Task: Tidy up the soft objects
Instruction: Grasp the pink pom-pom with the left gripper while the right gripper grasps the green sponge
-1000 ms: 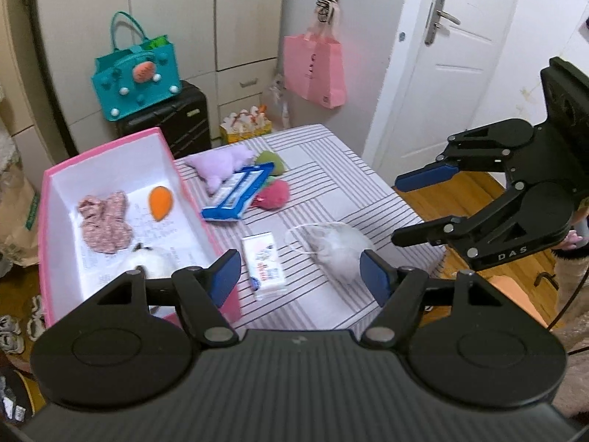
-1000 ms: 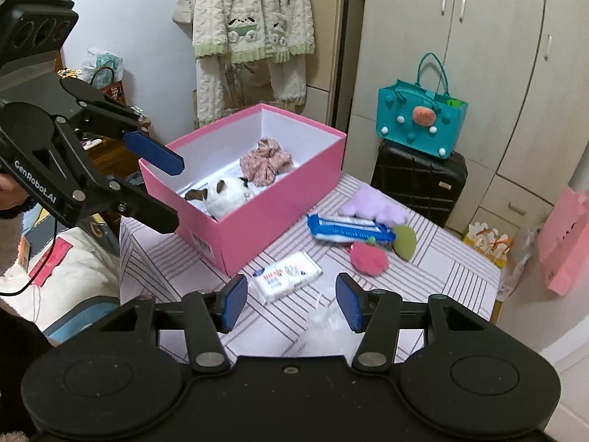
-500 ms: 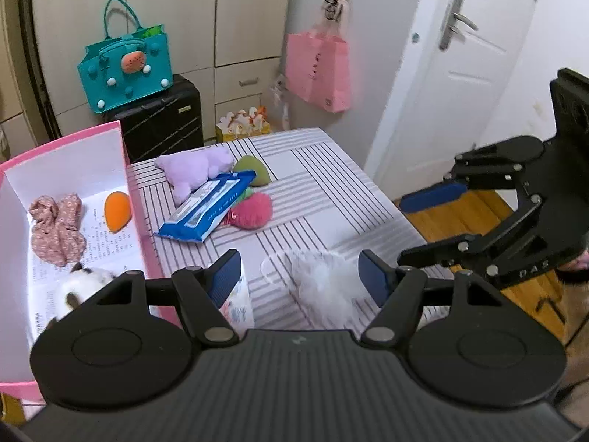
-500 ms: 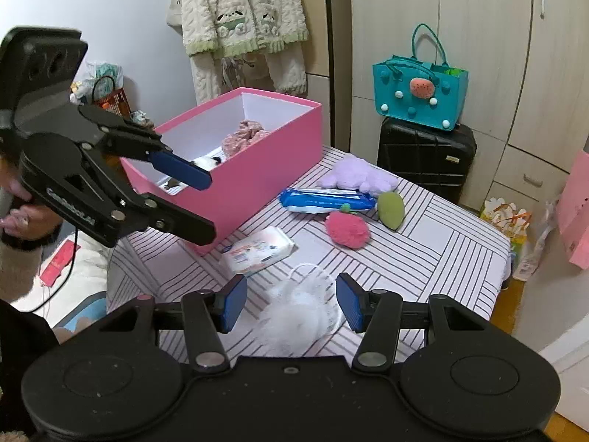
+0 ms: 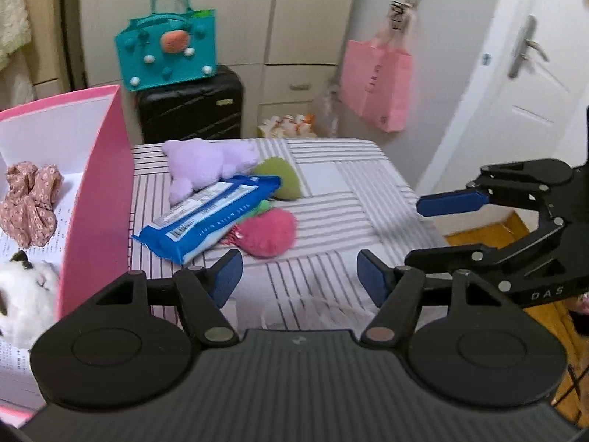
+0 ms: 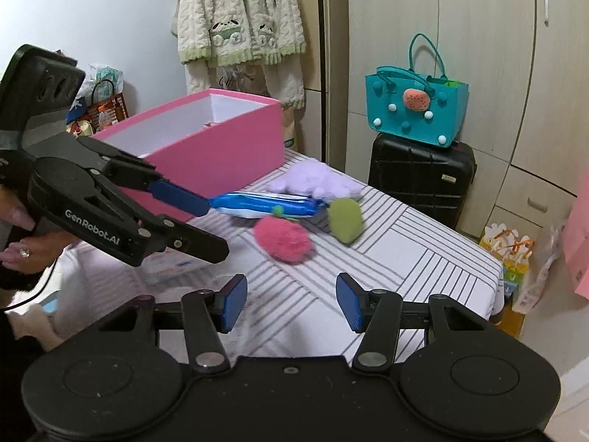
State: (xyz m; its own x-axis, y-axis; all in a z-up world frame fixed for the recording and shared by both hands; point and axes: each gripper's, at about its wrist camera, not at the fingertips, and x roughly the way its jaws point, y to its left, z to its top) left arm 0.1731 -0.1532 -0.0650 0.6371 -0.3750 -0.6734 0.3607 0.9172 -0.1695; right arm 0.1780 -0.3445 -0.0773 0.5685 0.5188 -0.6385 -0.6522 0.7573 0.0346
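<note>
A pink box (image 5: pixel 99 191) stands at the left of the striped table (image 5: pixel 349 199), holding a floral scrunchie (image 5: pixel 31 199) and a white plush cat (image 5: pixel 25 302). On the cloth lie a purple plush (image 5: pixel 210 162), a blue wipes pack (image 5: pixel 210 217), a pink pompom (image 5: pixel 268 232) and a green plush (image 5: pixel 281 176). My left gripper (image 5: pixel 300 276) is open low over a white fluffy puff (image 5: pixel 316 313), which is mostly hidden under it. My right gripper (image 6: pixel 291 302) is open and holds nothing, just short of the pink pompom (image 6: pixel 285 239).
A teal bag (image 6: pixel 416 107) sits on a black suitcase (image 6: pixel 419 176) behind the table. A pink bag (image 5: pixel 375 81) hangs by the white door (image 5: pixel 522 73). A small tissue pack (image 6: pixel 173 263) lies under the left gripper (image 6: pixel 217 228). The table's edge drops off at the right.
Both grippers came forward and lower over the table. The white puff slid from between the fingers to under the gripper bodies, and the plush pile now looks nearer.
</note>
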